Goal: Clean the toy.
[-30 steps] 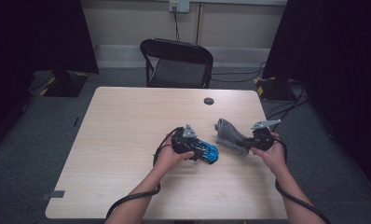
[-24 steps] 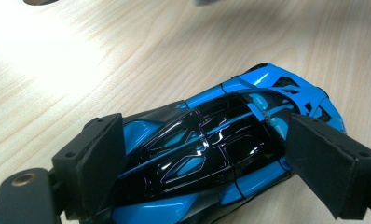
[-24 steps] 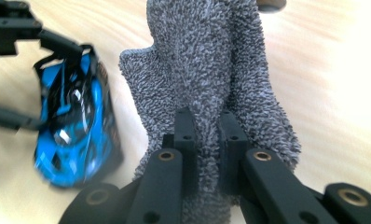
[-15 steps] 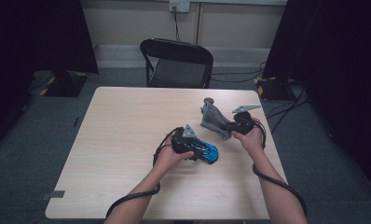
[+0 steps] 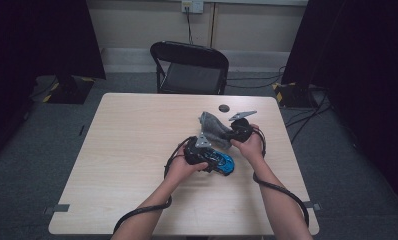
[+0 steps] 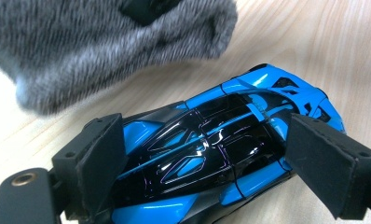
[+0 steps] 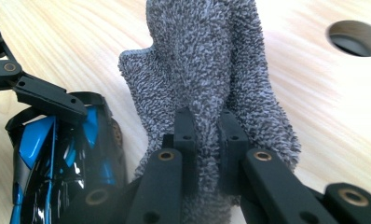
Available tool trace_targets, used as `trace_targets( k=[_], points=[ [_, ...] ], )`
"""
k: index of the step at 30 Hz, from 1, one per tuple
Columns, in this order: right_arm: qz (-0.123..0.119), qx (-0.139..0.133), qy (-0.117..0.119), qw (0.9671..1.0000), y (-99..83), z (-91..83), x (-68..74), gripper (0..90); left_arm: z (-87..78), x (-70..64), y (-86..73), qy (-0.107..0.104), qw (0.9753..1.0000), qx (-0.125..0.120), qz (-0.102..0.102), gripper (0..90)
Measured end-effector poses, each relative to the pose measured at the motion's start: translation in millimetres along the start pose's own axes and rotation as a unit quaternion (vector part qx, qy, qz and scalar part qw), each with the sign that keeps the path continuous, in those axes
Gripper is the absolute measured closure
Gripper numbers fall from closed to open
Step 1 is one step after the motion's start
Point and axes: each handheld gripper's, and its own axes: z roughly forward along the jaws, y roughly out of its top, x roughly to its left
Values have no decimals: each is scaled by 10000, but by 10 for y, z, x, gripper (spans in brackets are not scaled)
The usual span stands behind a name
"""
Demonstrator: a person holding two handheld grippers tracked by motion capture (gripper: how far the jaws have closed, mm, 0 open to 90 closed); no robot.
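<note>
A glossy blue and black toy car (image 6: 211,154) lies on the wooden table (image 5: 127,150), and my left gripper (image 6: 214,161) is shut on its two sides. The high view shows that car (image 5: 223,162) right of centre with the left gripper (image 5: 209,156) on it. My right gripper (image 7: 207,140) is shut on a grey fuzzy cloth (image 7: 207,60), which hangs just above and behind the car (image 7: 58,154). In the high view the cloth (image 5: 212,127) sits directly beyond the car, with the right gripper (image 5: 228,134) at its right side. From the left gripper view the cloth (image 6: 104,42) hovers over the car's far end.
A round cable hole (image 5: 224,108) is in the tabletop just beyond the cloth and also shows as a hole (image 7: 355,37) in the right gripper view. A black folding chair (image 5: 189,67) stands behind the table. Dark curtains flank the room and cables lie on the floor at right.
My right gripper has carried the grey cloth leftward and away from the person, bringing it up against the car. The left gripper and the car have stayed in place.
</note>
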Motion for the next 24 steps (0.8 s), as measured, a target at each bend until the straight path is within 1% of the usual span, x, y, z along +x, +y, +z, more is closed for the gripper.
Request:
trace_targets(
  k=[1,3,4,5,8,10,11,12,15,24],
  points=[
    [-36,25,-4,10000,-3,27,14,812,1,0,0,-1,10000,-3,-2,123],
    [-52,5,96,9999,-15,75,33,811,2,1,2,-7,10000,4,-8,123],
    [-55,36,94,9999,-22,96,40,811,2,1,4,-9,10000,7,-11,123],
    [-62,67,140,9999,-33,120,46,811,3,1,3,-10,10000,3,-13,123],
    [-181,131,253,9994,-63,189,81,810,1,3,-2,-13,10000,-11,-10,123],
    [-330,194,317,9988,-73,232,115,809,2,1,-3,-10,10000,-15,-11,123],
    [-361,206,354,9985,-79,248,126,809,2,1,-3,-8,10000,-15,-11,122],
    [-381,196,412,9982,-83,258,132,809,1,2,-3,-8,10000,-14,-10,123],
    [-532,223,475,9972,-87,269,145,807,2,2,-3,-12,10000,-12,-15,122],
    [-755,259,652,9947,-110,252,140,810,0,10,-3,-6,10000,-14,-34,123]
  ],
)
